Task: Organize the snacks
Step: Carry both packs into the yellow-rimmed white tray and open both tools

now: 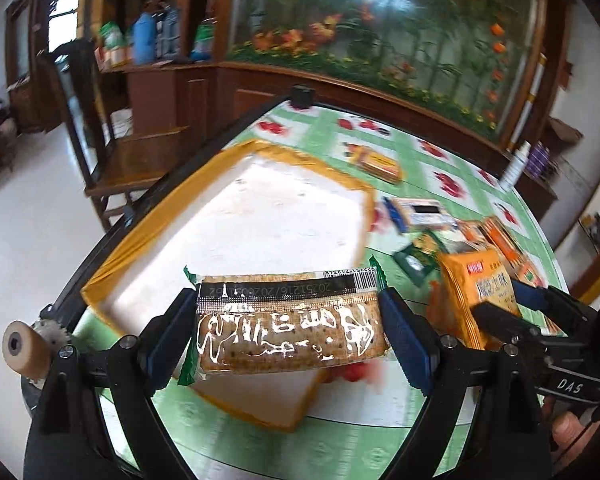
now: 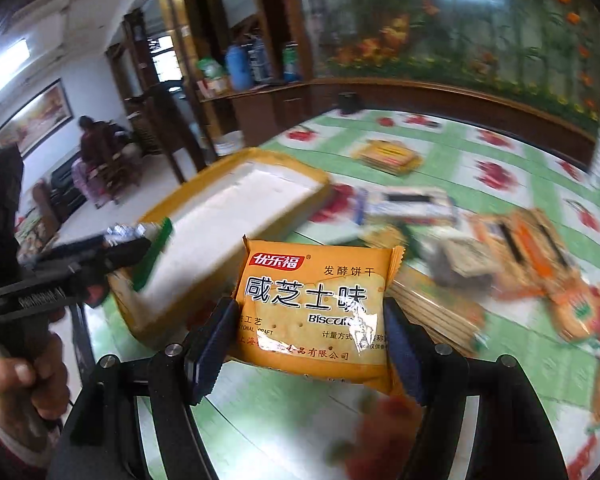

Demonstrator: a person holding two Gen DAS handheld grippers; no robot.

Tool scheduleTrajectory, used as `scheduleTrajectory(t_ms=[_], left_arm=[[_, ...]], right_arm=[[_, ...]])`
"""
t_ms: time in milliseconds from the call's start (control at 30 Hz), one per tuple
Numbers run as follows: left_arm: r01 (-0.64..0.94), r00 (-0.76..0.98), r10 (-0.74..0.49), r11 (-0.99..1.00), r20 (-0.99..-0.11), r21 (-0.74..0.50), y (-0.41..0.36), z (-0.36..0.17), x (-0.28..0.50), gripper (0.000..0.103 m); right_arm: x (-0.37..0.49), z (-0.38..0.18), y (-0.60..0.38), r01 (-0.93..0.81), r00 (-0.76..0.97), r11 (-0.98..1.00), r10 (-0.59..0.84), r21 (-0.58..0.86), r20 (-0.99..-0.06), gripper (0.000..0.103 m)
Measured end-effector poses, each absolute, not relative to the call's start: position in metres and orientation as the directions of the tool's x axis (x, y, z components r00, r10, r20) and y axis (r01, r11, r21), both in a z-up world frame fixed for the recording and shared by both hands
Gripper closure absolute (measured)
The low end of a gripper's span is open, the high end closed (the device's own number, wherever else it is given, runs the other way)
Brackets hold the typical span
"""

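My left gripper [image 1: 288, 328] is shut on a clear green-edged cracker packet [image 1: 288, 320], held above the near edge of a shallow white tray with yellow walls [image 1: 148, 236]. My right gripper [image 2: 308, 332] is shut on an orange biscuit packet [image 2: 316, 304], held above the table just right of the tray [image 2: 236, 216]. The orange packet [image 1: 476, 292] and the right gripper [image 1: 512, 312] show at the right of the left wrist view. The left gripper [image 2: 132, 252] with its green-edged packet [image 2: 156, 252] shows at the left of the right wrist view, over the tray.
Several more snack packets lie on the green flowered tablecloth [image 2: 500, 168]: a yellow one at the back [image 2: 388, 156], a white-blue one [image 2: 412, 202], orange ones at right [image 2: 528, 256]. A white bottle [image 1: 514, 168] stands at the far right edge. A wooden cabinet and chair stand beyond the table.
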State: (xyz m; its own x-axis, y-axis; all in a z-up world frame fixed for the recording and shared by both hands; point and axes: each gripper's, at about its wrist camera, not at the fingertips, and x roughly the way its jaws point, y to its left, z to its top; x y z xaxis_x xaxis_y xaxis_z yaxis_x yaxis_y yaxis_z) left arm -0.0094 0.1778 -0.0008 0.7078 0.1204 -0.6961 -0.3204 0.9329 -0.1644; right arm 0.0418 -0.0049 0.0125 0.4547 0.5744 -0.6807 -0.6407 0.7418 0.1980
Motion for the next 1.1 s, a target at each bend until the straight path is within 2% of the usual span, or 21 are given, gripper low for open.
scheduleTrajectory(t_ms=[167, 200, 233, 267, 367, 433, 600, 800, 1033, 1100], left_arm=[[-0.371, 0.693, 0.147, 0.912, -0.706, -0.175, 0.201, -0.009, -0.006, 0.013], [-0.379, 0.692, 0.154, 0.909, -0.705, -0.173, 0.205, -0.010, -0.007, 0.013], [-0.388, 0.689, 0.161, 0.905, -0.706, -0.172, 0.209, -0.012, -0.007, 0.013], [-0.396, 0.688, 0.163, 0.901, -0.707, -0.177, 0.214, -0.014, -0.006, 0.013], [-0.415, 0.681, 0.163, 0.889, -0.714, -0.193, 0.225, -0.022, -0.005, 0.013], [-0.423, 0.675, 0.162, 0.884, -0.720, -0.197, 0.230, -0.026, -0.002, 0.013], [-0.426, 0.668, 0.169, 0.885, -0.725, -0.186, 0.234, -0.029, 0.002, 0.012], [-0.467, 0.594, 0.279, 0.884, -0.755, -0.040, 0.224, -0.036, 0.017, 0.009], [-0.465, 0.555, 0.299, 0.885, -0.776, 0.009, 0.220, -0.046, 0.031, 0.007], [-0.461, 0.551, 0.320, 0.887, -0.771, 0.039, 0.216, -0.046, 0.032, 0.000]], right_arm=[[0.055, 0.021, 0.055, -0.700, 0.413, 0.681, 0.631, 0.215, -0.657, 0.031], [0.059, 0.021, 0.067, -0.708, 0.408, 0.673, 0.638, 0.215, -0.653, 0.036], [0.063, 0.023, 0.076, -0.716, 0.401, 0.663, 0.649, 0.221, -0.647, 0.047], [0.065, 0.025, 0.081, -0.720, 0.391, 0.655, 0.657, 0.231, -0.645, 0.051], [0.081, 0.017, 0.107, -0.710, 0.382, 0.666, 0.638, 0.229, -0.669, 0.056], [0.093, 0.007, 0.121, -0.705, 0.334, 0.653, 0.651, 0.278, -0.682, 0.062], [0.101, -0.004, 0.128, -0.704, 0.323, 0.653, 0.644, 0.279, -0.693, 0.062], [0.100, 0.003, 0.100, -0.677, 0.358, 0.679, 0.640, 0.282, -0.680, 0.061], [0.092, 0.005, 0.046, -0.636, 0.402, 0.721, 0.613, 0.275, -0.680, 0.061], [0.090, 0.003, 0.029, -0.618, 0.413, 0.736, 0.604, 0.277, -0.682, 0.061]])
